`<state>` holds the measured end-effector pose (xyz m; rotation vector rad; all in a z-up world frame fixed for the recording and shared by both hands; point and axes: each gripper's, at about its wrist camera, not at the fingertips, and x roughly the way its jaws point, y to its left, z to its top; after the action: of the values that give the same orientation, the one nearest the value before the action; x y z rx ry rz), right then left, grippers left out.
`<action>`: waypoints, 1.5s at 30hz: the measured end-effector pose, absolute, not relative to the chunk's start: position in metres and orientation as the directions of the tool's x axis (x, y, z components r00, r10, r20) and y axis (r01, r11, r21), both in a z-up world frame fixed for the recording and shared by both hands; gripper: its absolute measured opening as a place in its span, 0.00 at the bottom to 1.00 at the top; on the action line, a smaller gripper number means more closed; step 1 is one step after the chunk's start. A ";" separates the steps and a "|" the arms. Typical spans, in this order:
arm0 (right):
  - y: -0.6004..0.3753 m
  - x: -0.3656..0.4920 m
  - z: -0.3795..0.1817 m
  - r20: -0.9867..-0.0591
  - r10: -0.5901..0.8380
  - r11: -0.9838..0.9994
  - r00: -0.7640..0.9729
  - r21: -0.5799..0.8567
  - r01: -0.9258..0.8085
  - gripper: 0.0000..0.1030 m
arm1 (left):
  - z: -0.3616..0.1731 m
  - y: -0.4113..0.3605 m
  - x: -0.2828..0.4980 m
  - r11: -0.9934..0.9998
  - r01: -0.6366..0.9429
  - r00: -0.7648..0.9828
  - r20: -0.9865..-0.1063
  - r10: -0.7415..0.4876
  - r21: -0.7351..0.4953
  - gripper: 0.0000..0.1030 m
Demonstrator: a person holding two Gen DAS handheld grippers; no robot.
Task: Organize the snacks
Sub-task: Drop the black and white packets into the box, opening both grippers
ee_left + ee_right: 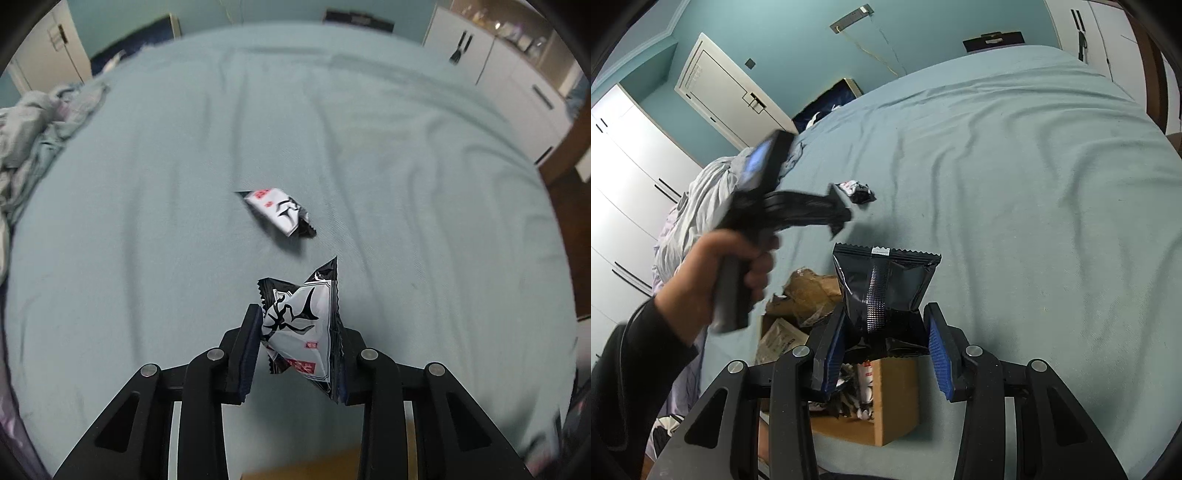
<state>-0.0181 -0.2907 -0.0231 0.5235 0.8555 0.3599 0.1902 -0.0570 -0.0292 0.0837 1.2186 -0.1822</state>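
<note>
In the left wrist view the left tongs (299,332) are clenched on a black-and-white snack packet (301,328), which stands tilted between the two fingers at lower centre, above the pale blue bed sheet (406,166). A second packet of the same print (279,212) lies flat on the sheet just beyond it, near the middle of the frame, apart from the held one. In the right wrist view the right tongs (886,343) grasp a glossy black snack bag (886,284) by its lower end, back seam facing the camera, at lower centre. Directly beneath sits an open cardboard box (897,398) holding more packets, at the edge of the bed. At left of that frame a hand (738,266) holds the blurred left tongs (838,210); their tips point toward a small packet lying on the sheet (857,192).
</note>
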 end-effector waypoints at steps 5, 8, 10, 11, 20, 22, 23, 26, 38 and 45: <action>-0.280 -0.030 -0.017 -0.611 0.488 0.832 0.624 0.541 -0.122 0.39 | 0.019 -0.030 0.116 0.977 0.212 0.422 -0.900 -0.109 -0.019 0.28; -0.273 -0.033 -0.014 -0.615 0.471 0.849 0.633 0.509 -0.138 0.39 | 0.033 -0.020 0.070 0.970 0.241 0.439 -0.887 -0.142 -0.036 0.28; -0.268 -0.034 -0.014 -0.618 0.465 0.856 0.634 0.498 -0.143 0.39 | 0.036 -0.018 0.038 0.962 0.265 0.445 -0.877 -0.179 -0.062 0.28; -0.267 -0.035 -0.013 -0.620 0.461 0.859 0.635 0.492 -0.143 0.39 | 0.037 -0.020 0.027 0.957 0.282 0.446 -0.873 -0.197 -0.071 0.28; -0.246 -0.039 -0.004 -0.647 0.414 0.895 0.641 0.418 -0.155 0.39 | 0.023 -0.020 -0.025 0.931 0.364 0.537 -0.807 -0.247 -0.043 0.74; -0.237 -0.038 -0.003 -0.652 0.414 0.901 0.635 0.395 -0.181 0.39 | 0.030 -0.006 -0.018 0.953 0.295 0.563 -0.793 -0.232 -0.069 0.83; -0.234 -0.038 -0.002 -0.651 0.416 0.902 0.635 0.385 -0.196 0.39 | 0.030 0.002 -0.016 0.959 0.266 0.572 -0.784 -0.239 -0.098 0.83; -0.222 -0.039 -0.002 -0.656 0.415 0.907 0.631 0.354 -0.229 0.39 | 0.027 0.022 -0.011 0.973 0.177 0.570 -0.791 -0.223 -0.147 0.83; -0.195 -0.031 -0.008 -0.631 0.561 0.828 0.537 0.402 -0.392 0.47 | 0.017 0.035 -0.007 0.989 0.097 0.555 -0.819 -0.149 -0.114 0.83; -0.201 -0.030 -0.007 -0.630 0.506 0.862 0.589 0.359 -0.357 0.75 | 0.013 0.034 -0.005 0.990 0.095 0.535 -0.834 -0.137 -0.102 0.83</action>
<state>-0.0303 -0.2010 -0.0073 0.2031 0.7952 0.5065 -0.0050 0.0338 0.0132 -0.0462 0.9974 -0.1383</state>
